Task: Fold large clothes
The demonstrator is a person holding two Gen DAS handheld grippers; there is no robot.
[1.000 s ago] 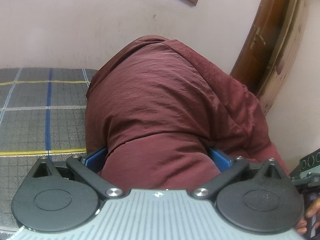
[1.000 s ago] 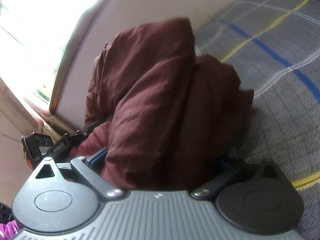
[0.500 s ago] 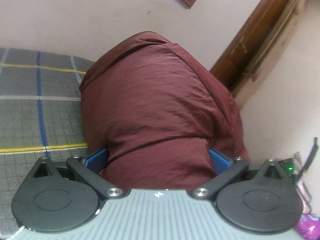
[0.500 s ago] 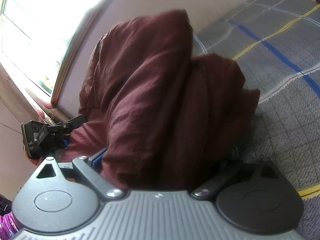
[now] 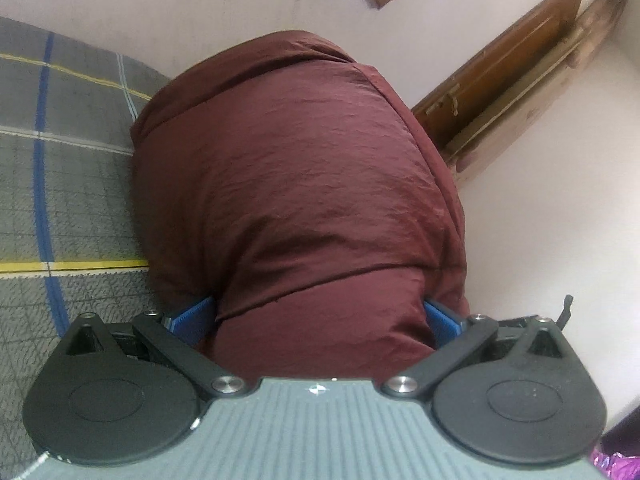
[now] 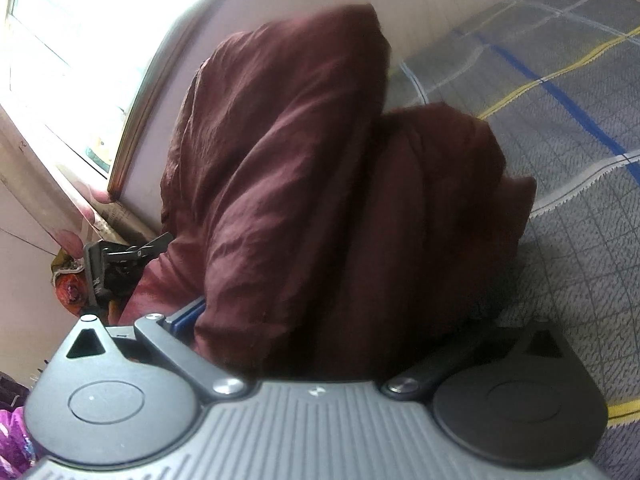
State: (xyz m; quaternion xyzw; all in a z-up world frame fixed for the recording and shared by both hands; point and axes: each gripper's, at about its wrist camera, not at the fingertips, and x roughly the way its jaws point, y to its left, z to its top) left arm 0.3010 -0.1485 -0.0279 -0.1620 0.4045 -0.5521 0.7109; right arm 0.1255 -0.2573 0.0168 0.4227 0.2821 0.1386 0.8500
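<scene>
A large maroon garment (image 5: 304,200) hangs over my left gripper (image 5: 316,316) and covers its fingers; only the blue pads (image 5: 192,316) show at each side. The same maroon garment (image 6: 304,200) drapes over my right gripper (image 6: 320,320), with one blue pad (image 6: 186,316) showing at the left. Both grippers hold the cloth lifted above a grey plaid bedspread (image 5: 60,160). The fingertips are hidden under the cloth in both views. The left gripper (image 6: 116,260) shows at the left of the right wrist view, against the cloth.
The grey plaid bedspread (image 6: 580,160) with blue and yellow stripes lies under the garment. A pale wall (image 5: 200,4) and a brown wooden door (image 5: 508,80) stand behind. A bright window (image 6: 60,40) is at the left of the right wrist view. Purple cloth (image 6: 12,440) lies low at the left.
Both grippers have risen and tilted with the garment; the left view has swung so more wall and door show. The cloth stays held in both.
</scene>
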